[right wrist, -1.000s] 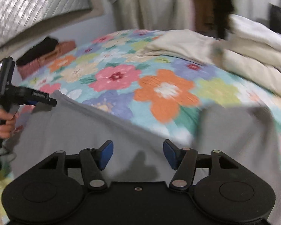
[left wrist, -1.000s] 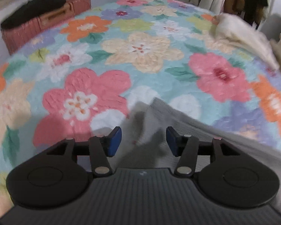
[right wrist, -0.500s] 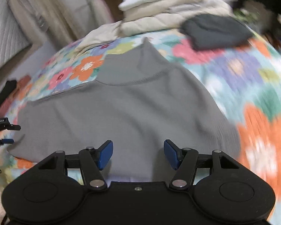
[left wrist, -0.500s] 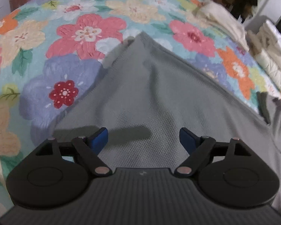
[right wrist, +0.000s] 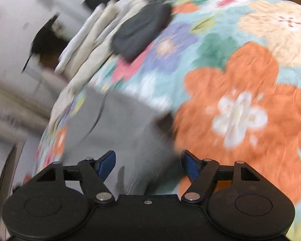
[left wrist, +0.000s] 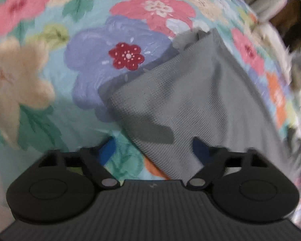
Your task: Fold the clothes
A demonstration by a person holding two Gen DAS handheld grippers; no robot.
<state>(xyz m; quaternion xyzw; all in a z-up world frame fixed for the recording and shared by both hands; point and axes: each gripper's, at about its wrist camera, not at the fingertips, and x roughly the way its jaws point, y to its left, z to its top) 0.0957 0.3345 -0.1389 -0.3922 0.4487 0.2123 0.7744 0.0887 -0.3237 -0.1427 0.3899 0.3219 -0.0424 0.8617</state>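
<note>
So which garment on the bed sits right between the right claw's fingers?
The grey knit top, spread flat beneath the open right claw; the dark folded garment and cream folded stack lie farther off.

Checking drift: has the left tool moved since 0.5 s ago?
Yes. The left tool has shifted left: it now straddles the grey garment's left edge, its left fingertip over the floral bedspread.

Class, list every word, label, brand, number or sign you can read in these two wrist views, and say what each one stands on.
No readable text in either view.
A small pale mark sits on the ribbed body of the left gripper, too small to read.
The gray garment, floral bedspread and right gripper show no lettering.
</note>
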